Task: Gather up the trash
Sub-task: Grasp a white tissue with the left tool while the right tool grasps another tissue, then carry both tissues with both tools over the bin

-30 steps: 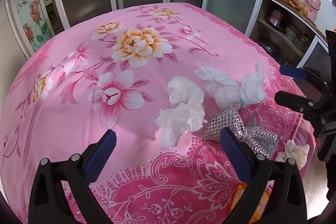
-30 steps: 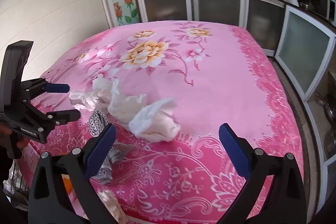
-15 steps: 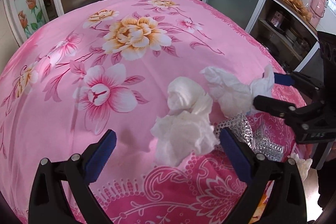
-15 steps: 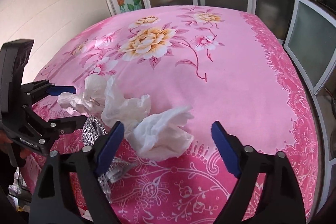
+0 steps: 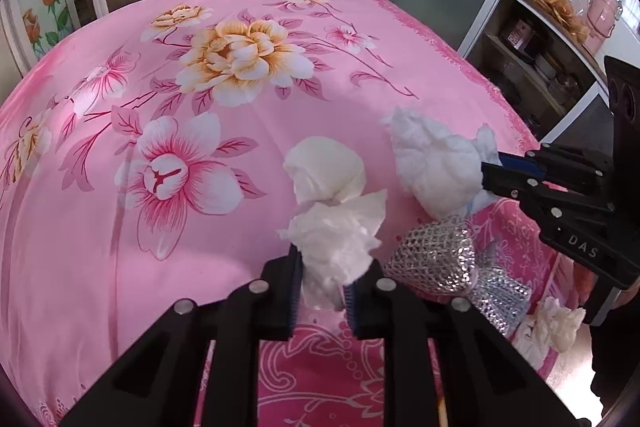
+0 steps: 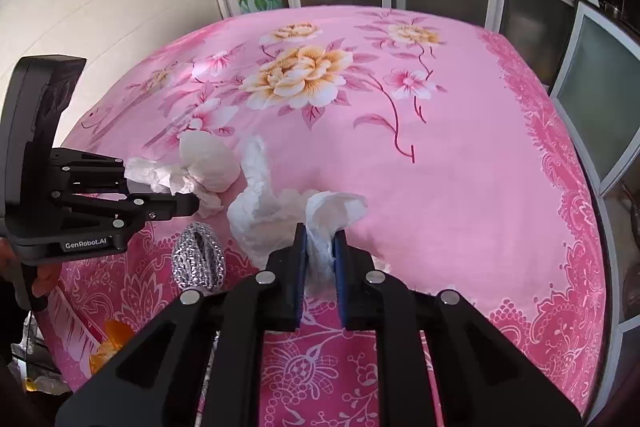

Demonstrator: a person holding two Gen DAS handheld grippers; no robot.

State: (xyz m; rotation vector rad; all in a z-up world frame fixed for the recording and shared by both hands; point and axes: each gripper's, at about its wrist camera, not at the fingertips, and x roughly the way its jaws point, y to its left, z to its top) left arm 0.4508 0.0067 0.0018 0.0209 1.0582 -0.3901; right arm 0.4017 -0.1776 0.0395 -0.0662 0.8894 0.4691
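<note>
Step in hand: the grab. Both grippers are clamping tissue wads on the pink floral cloth point(image 5: 120, 267) covering the counter.

Left gripper point(image 5: 322, 287): jaws are closing tight on the near crumpled tissue point(image 5: 332, 247), pads pressing both sides of the wad, which is bulging up above them. A rounder, creamier wad point(image 5: 326, 167) is sitting just behind it, touching, and looks like it may be part of the same clump – can't tell.

Right gripper point(image 6: 320, 267): jaws are pinching a twisted fold of the white tissue bundle point(image 6: 260, 203); the rest of the bundle is spreading to the left on the cloth. From the left wrist view the same gripper is coming in from the right edge and biting the big white wad point(image 5: 436, 167).

Not yet picked: silver mesh piece point(image 5: 452, 259) lying just beside the left gripper's jaws, btw the two tissues, and a small wad point(image 5: 556, 323) at the cloth's right edge, near a person's hand.

Vs 1 s ago: both sets of jaws were standing wide open over the tissues; they have just been closing, each w/ tissue between them. Both grippers are also sitting lower and closer to the pile.

Next move, probably: lift both wads clear and carry them to a bin – none is showing in either view, so destination unknown. Tissue is soft and loose, so the lift calls for steady grip; trailing folds could snag the mesh piece or drag the neighbouring wad along.
</note>
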